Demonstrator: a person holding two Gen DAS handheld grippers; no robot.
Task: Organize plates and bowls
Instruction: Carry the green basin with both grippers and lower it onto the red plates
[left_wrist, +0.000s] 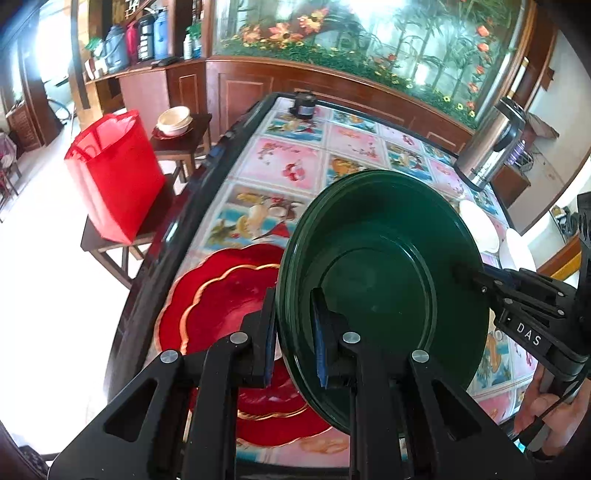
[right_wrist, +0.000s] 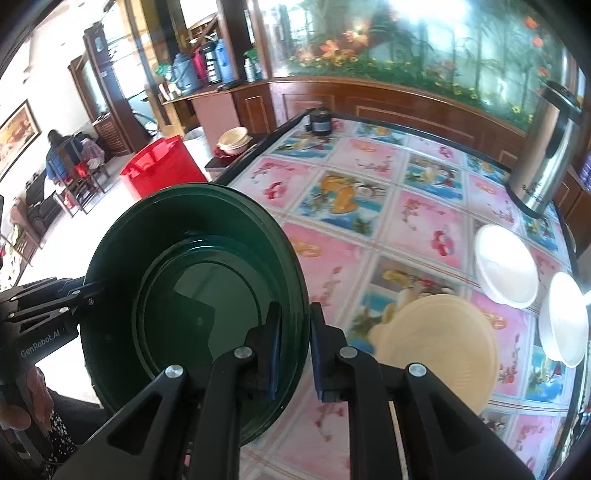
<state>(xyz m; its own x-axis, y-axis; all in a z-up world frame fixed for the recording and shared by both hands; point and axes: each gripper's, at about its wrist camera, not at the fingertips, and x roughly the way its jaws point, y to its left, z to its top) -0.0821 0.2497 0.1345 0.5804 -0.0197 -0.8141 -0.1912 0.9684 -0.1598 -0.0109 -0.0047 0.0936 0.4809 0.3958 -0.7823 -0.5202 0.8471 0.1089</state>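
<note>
the left gripper (left_wrist: 293, 336) has its jaws closed on the near rim of a green plate (left_wrist: 384, 280), held tilted above the tabletop (left_wrist: 280, 155). the right gripper (left_wrist: 467, 275) pinches the plate's opposite rim. a red scalloped plate (left_wrist: 221, 306) lies on the tabletop below and beside it.

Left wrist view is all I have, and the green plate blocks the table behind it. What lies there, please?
Observer: A beige dish lies on the table, to the right of the green plate.
Operator: Does the right gripper hold that dish?
Observer: No. The right gripper has one finger on each side of the green plate's rim.
Operator: Is anybody near the table?
Observer: Not near. One person sits in the far room, beyond the red bag.
</note>
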